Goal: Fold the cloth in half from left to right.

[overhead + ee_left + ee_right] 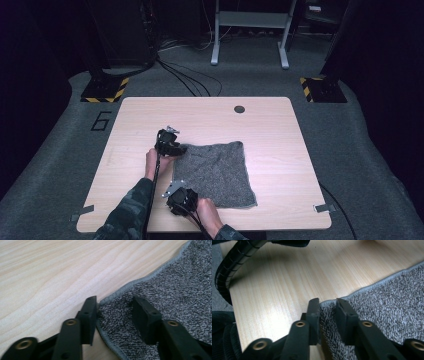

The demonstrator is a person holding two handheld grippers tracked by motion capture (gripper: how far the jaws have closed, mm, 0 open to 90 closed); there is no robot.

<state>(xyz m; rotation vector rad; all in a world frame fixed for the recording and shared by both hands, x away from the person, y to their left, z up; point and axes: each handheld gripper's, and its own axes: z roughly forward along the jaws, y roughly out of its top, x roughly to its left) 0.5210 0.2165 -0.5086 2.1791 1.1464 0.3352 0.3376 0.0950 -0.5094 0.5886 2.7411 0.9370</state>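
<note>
Left gripper view: left gripper [113,310] straddles the grey towel [175,295] corner, jaws apart; right gripper [327,305] pinches its corner; uneven lifting could slip one corner free

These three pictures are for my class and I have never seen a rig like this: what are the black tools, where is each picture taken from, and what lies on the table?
A person sits at a wooden table and holds a hand tool in each hand: a gripper with two black jaws. The high view looks down from above the person. Each of the other two pictures comes from a camera riding on one gripper, looking along its jaws. A grey speckled cloth lies flat on the table. The left gripper has its jaws astride one corner of the cloth, with a gap between them, so it does not yet pinch it. The right gripper has its jaws nearly together around another corner; whether they grip it already is hard to tell.
</note>
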